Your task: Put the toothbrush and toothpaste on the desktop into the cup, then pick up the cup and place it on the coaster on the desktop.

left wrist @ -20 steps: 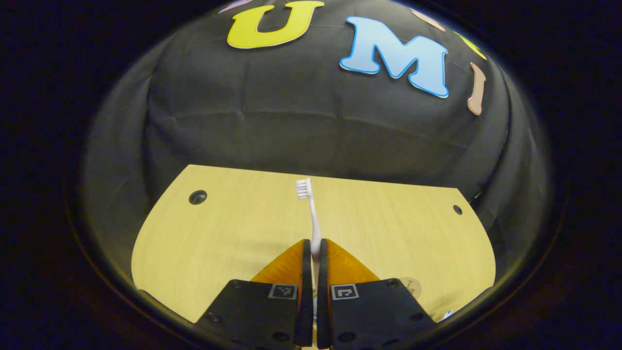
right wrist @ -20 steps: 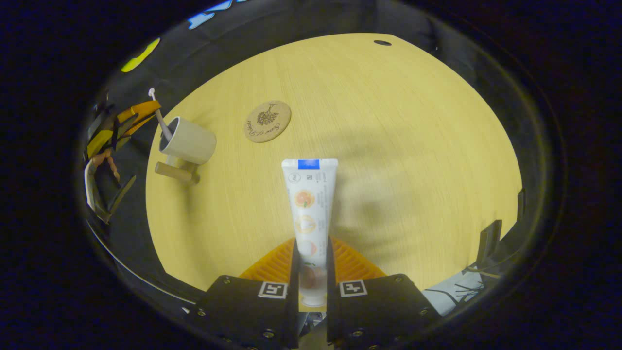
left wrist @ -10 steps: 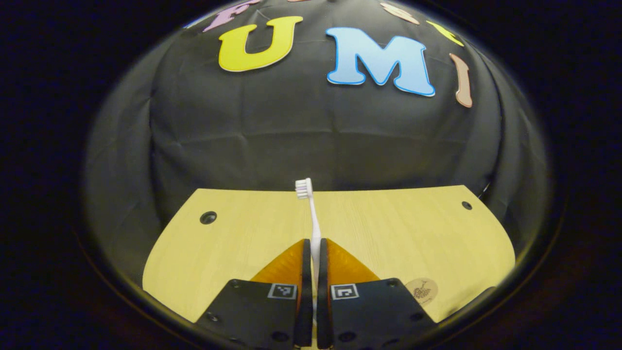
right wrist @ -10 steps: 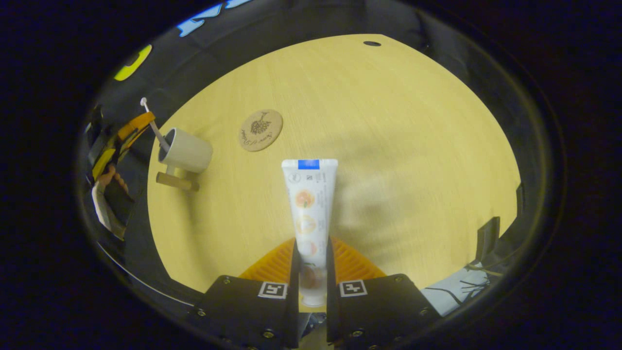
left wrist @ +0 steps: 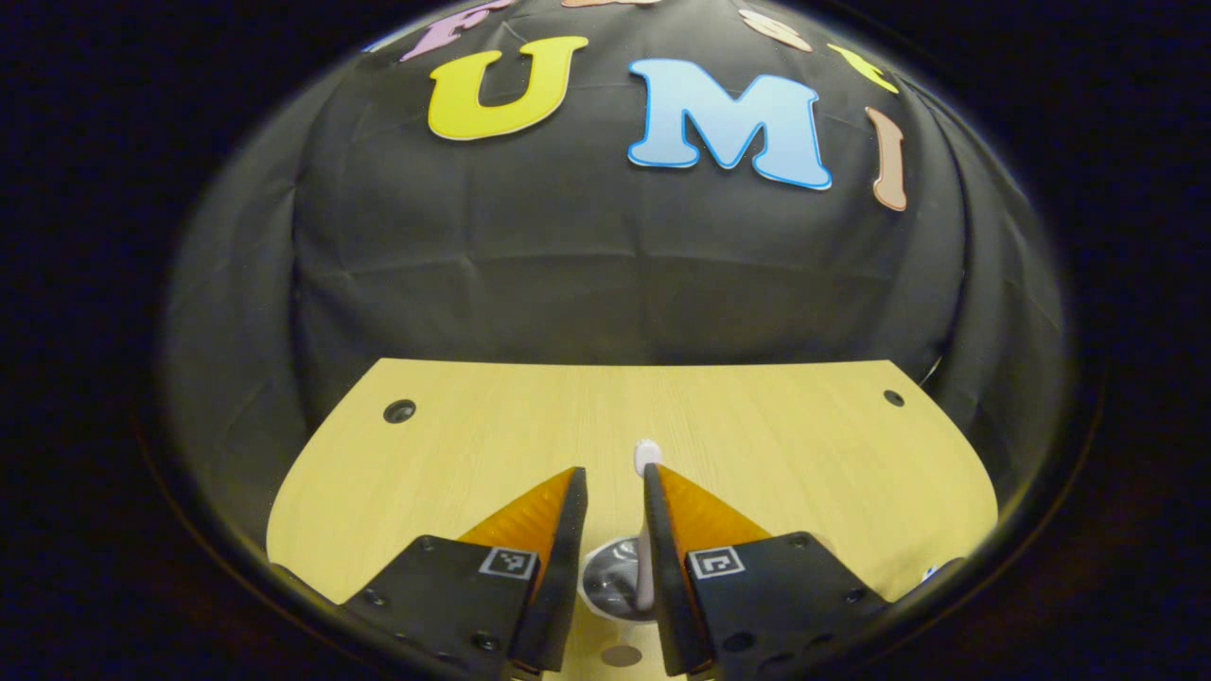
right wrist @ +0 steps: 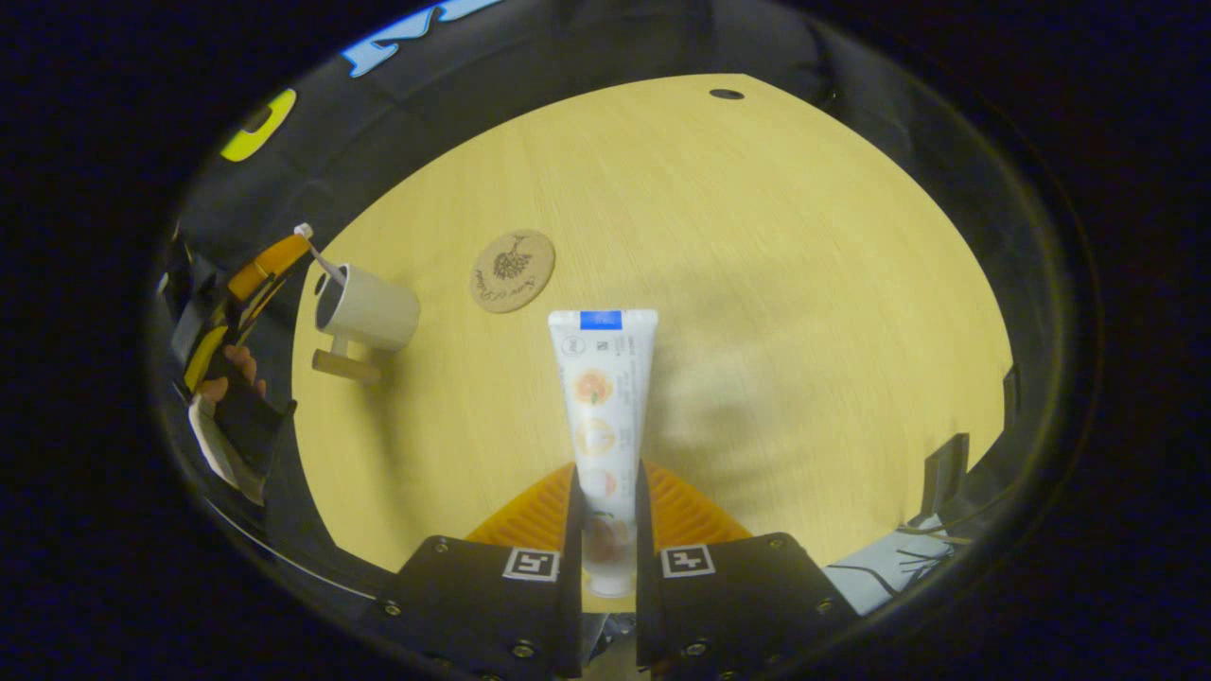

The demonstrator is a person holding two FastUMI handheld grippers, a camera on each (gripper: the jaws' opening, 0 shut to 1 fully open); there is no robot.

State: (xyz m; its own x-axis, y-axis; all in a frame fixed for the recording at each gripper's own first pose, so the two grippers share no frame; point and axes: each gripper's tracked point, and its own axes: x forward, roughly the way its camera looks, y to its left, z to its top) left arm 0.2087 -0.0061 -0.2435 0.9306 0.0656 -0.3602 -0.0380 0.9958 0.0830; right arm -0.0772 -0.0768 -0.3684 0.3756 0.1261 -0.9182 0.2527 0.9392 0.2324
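The thin white toothbrush point(right wrist: 317, 253) stood in the round grey cup point(right wrist: 369, 307) at the left of the right gripper view, so that part looked done. The left gripper point(left wrist: 611, 492) was let go and wide apart above it. The right gripper point(right wrist: 605, 515) squeezed the white toothpaste tube point(right wrist: 602, 416), and the round wooden coaster point(right wrist: 512, 270) waited bare.

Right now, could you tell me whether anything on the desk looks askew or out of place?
Nothing stands out. The toothbrush leans in the upright cup, the coaster lies flat and bare beside it, and the toothpaste sits straight in the right hand-held gripper.

Bare tabletop point(right wrist: 757, 284) right of the cup point(right wrist: 371, 307), my left claw point(right wrist: 274, 260) crowding its mouth, toothbrush point(right wrist: 322, 257) leaning inside, coaster point(right wrist: 512, 270) just beside.
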